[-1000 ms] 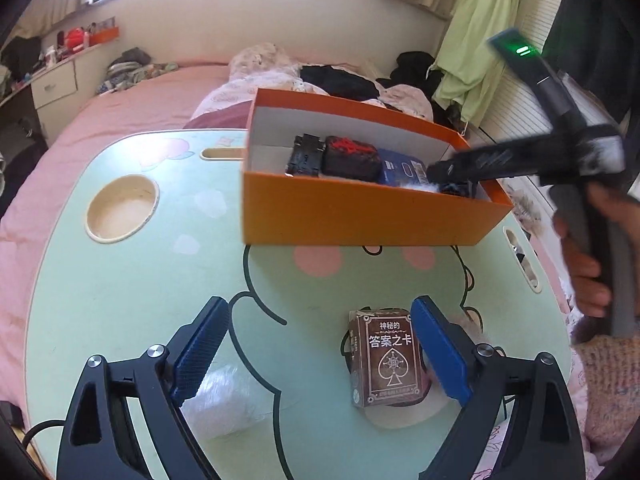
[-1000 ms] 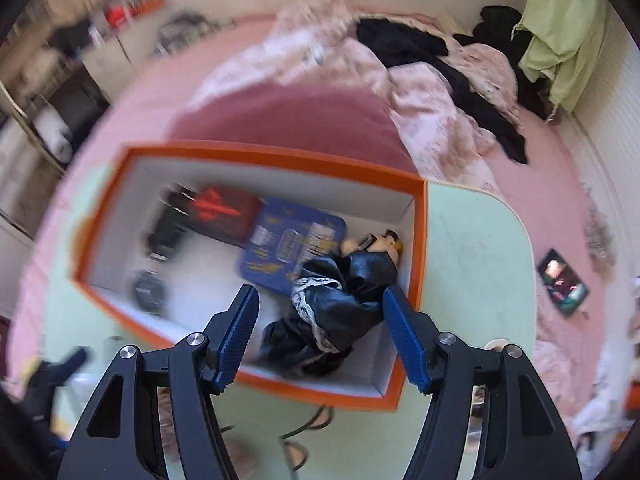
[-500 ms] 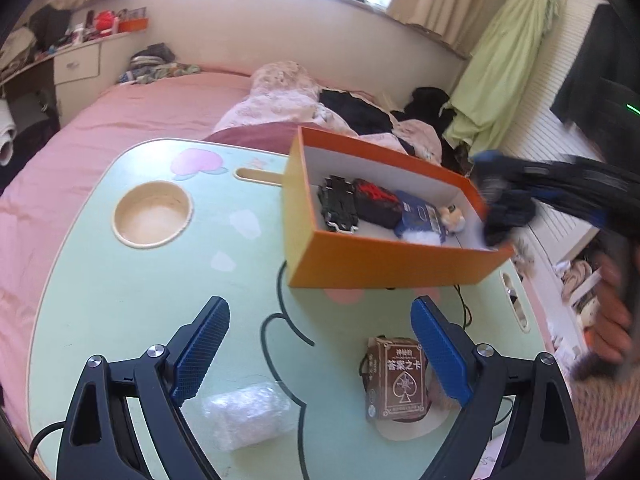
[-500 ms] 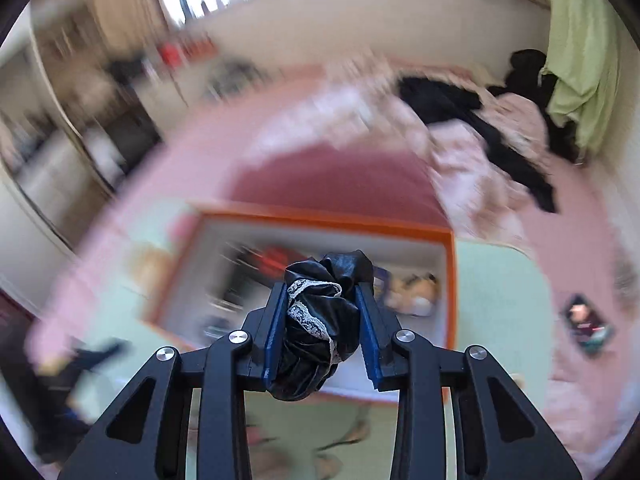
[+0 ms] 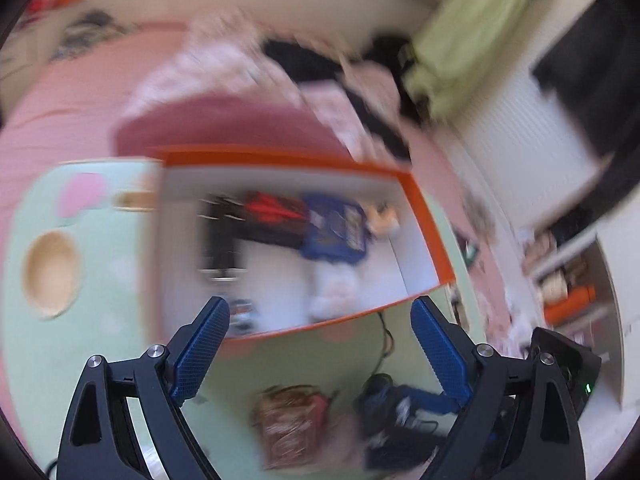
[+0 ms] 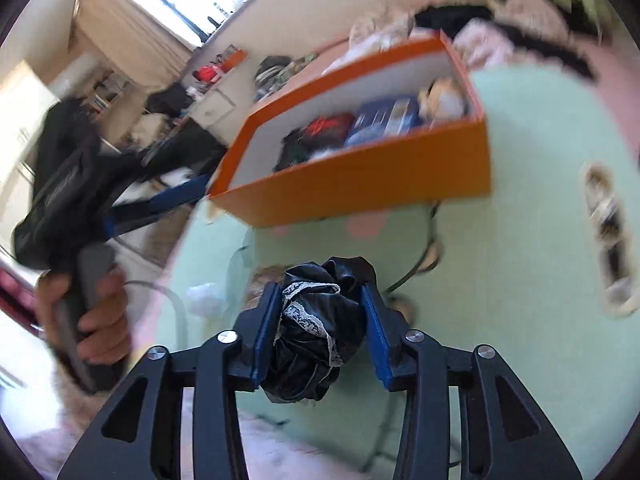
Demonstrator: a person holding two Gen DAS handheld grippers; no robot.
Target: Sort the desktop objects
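Right tongs (image 6: 322,332) were easing apart around the black lace-trimmed scrunchie (image 6: 316,328) between their pads above the worktop (image 6: 520,280); left tongs (image 5: 320,344) gaped wide, empty, near the orange box (image 5: 432,220).

A pink bed (image 5: 60,92) behind the table — rumpled clothes (image 5: 320,68) on it, a green cloth (image 5: 472,36) hanging nearby.

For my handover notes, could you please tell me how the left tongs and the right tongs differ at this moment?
The left tongs stand wide open with nothing between them; the right tongs hold a black lace-trimmed fabric bundle, their jaws opening. The left tongs point at the orange box; the right tongs sit over the green table, in front of the box. Both have blue pads on black arms.
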